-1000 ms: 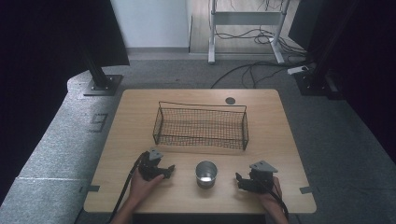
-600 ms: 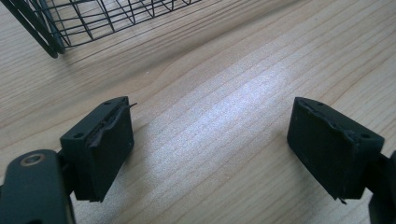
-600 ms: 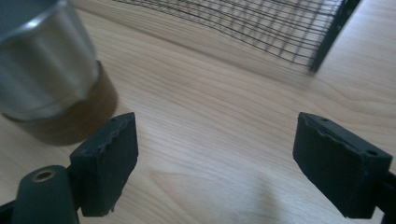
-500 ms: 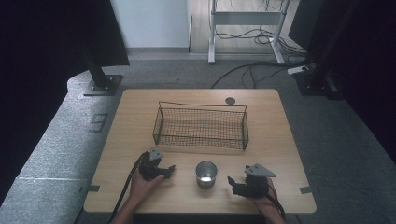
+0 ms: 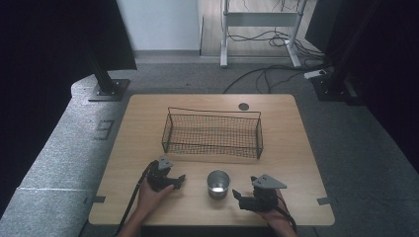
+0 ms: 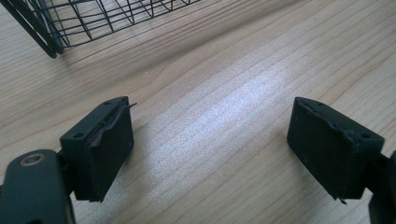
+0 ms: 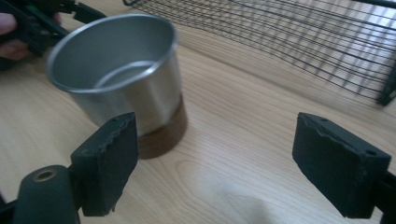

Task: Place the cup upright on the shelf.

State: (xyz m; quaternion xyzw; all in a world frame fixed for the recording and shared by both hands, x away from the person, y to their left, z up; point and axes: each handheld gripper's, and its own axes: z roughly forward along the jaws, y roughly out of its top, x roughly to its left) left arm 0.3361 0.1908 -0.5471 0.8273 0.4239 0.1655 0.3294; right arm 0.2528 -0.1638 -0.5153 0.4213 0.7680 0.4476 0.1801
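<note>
Now our right claw [image 7: 215,172] gapes, just narrowing, beside the steel cup [image 7: 116,74]; our left claw [image 6: 210,154] hangs released over the surface [image 6: 224,93].

Wire basket [image 6: 93,18] cut off by the frame edge (top corner merely)

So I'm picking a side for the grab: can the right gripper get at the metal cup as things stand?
Probably yes. The right gripper sits beside the metal cup with bare table between, jaws apart and empty.
</note>
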